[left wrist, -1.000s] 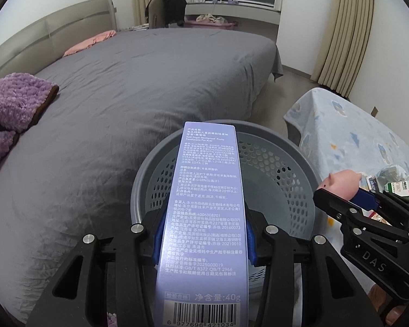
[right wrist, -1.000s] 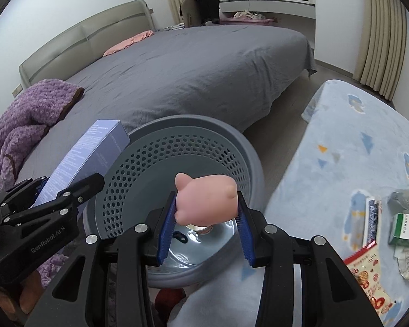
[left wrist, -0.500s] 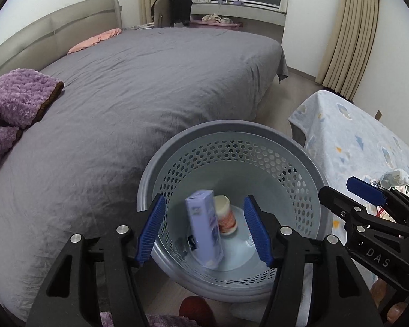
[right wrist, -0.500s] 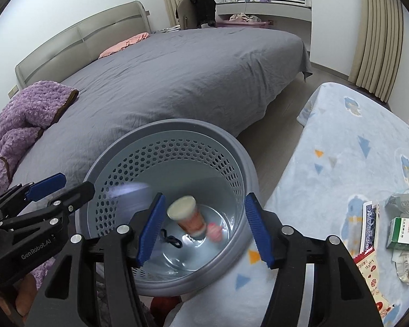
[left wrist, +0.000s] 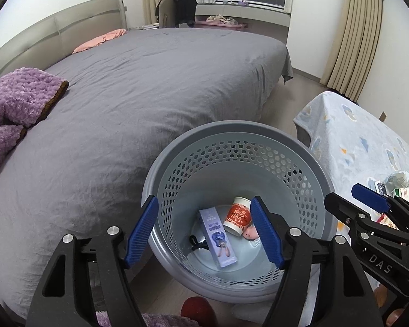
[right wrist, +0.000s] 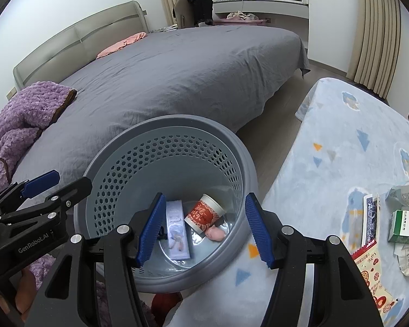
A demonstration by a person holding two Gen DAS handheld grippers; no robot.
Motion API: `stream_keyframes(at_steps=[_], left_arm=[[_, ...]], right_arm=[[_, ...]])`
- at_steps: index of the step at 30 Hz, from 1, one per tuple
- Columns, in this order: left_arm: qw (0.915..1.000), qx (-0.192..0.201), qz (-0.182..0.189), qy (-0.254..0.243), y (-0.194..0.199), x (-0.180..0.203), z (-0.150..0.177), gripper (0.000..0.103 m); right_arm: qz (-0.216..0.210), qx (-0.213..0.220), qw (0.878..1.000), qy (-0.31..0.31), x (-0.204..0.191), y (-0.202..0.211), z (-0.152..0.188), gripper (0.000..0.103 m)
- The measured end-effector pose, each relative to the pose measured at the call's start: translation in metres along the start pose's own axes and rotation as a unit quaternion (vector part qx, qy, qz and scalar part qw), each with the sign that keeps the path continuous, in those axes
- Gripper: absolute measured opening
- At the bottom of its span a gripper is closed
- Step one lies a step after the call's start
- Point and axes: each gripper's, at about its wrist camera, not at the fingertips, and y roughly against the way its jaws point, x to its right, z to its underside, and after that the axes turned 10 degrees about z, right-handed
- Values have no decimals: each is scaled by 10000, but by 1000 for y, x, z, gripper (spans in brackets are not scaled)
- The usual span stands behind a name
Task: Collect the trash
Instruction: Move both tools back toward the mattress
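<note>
Grey bedspread (left wrist: 150,87), perforated round plastic basket (left wrist: 231,136), both tongs (left wrist: 204,234) (right wrist: 204,229) wide, empty.

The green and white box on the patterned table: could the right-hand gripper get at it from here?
Probably yes. The right gripper is open and empty over the basket, and the green and white box lies uncovered on the table to its right, with only loose wrappers beside it.
</note>
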Motion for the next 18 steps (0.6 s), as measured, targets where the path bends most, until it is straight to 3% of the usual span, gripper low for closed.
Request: stream_keyframes(at_steps=[9, 18], left_arm=[[10000, 45, -75, -15, 1, 1, 1, 73], [9997, 183, -163, -83, 8, 5, 1, 87]], right_arm=[[29, 22, 10000, -21, 2, 6, 5, 58], [59, -7, 9999, -130, 12, 18, 12, 58]])
